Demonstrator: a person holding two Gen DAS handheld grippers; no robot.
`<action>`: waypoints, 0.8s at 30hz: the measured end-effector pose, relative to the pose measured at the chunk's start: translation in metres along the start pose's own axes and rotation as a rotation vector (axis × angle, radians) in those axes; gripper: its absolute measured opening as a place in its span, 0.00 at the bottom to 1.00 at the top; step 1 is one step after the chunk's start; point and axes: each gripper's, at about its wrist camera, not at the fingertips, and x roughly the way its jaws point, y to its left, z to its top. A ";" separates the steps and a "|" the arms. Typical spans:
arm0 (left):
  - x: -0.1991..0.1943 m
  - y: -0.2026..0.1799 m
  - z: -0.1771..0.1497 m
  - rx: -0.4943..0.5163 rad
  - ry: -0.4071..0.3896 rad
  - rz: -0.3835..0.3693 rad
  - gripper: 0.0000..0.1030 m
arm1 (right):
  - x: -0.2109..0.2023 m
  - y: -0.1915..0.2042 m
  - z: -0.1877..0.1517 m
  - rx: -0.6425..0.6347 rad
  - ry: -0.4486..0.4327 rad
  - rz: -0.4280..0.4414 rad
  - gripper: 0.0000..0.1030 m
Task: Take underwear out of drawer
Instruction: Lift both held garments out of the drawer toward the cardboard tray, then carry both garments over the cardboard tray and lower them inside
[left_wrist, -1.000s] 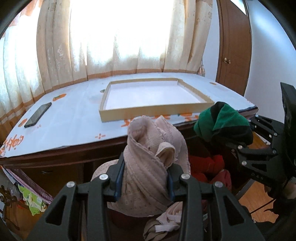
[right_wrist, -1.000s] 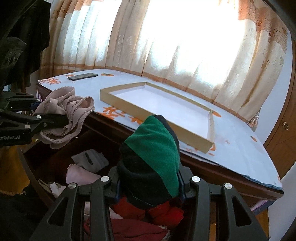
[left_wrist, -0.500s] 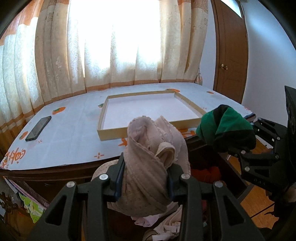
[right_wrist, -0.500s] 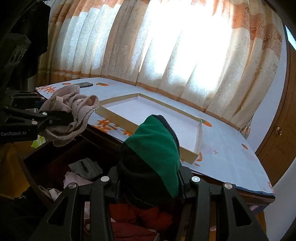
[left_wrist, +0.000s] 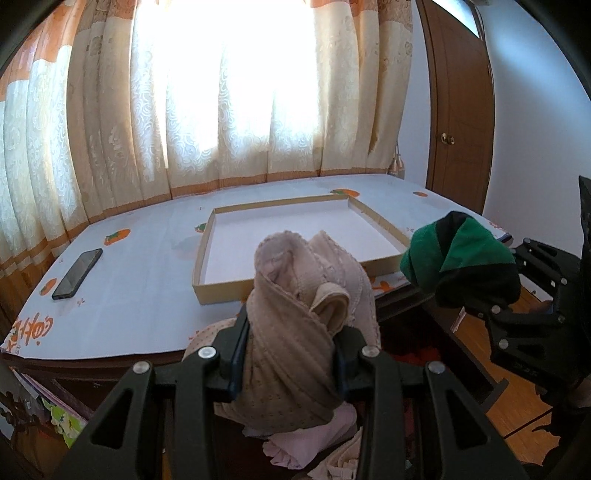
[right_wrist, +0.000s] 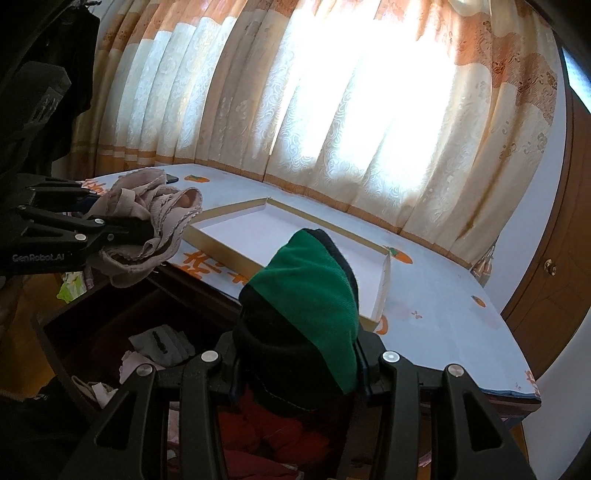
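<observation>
L gripper (left_wrist: 290, 363) was clamped on a bunched beige-pink underwear piece (left_wrist: 295, 314), jaws part-closed w/ fabric squeezed between the pads; R gripper (right_wrist: 299, 369) likewise pinched a green/black underwear bundle (right_wrist: 306, 306). Both bundles hung in air above the open drawer (right_wrist: 110, 317), near the table edge (left_wrist: 110, 354), shallow tray (left_wrist: 207, 258) beyond. Cloth looked light, soft, floppy, not fragile; loose ends drooped below the beige one. Prob best gripped mid-bunch, thru several layers, so nothing slips or snags on leftover clothes (right_wrist: 159, 343) in the drawer.
</observation>
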 end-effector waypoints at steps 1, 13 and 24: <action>0.000 0.000 0.001 0.000 -0.002 0.000 0.35 | -0.001 0.000 0.000 -0.001 -0.003 -0.001 0.46; 0.018 -0.003 0.020 0.013 -0.008 -0.002 0.35 | 0.005 -0.011 0.007 -0.014 -0.027 -0.016 0.46; 0.032 -0.009 0.044 0.052 -0.022 0.001 0.35 | 0.019 -0.029 0.021 -0.029 -0.041 -0.031 0.46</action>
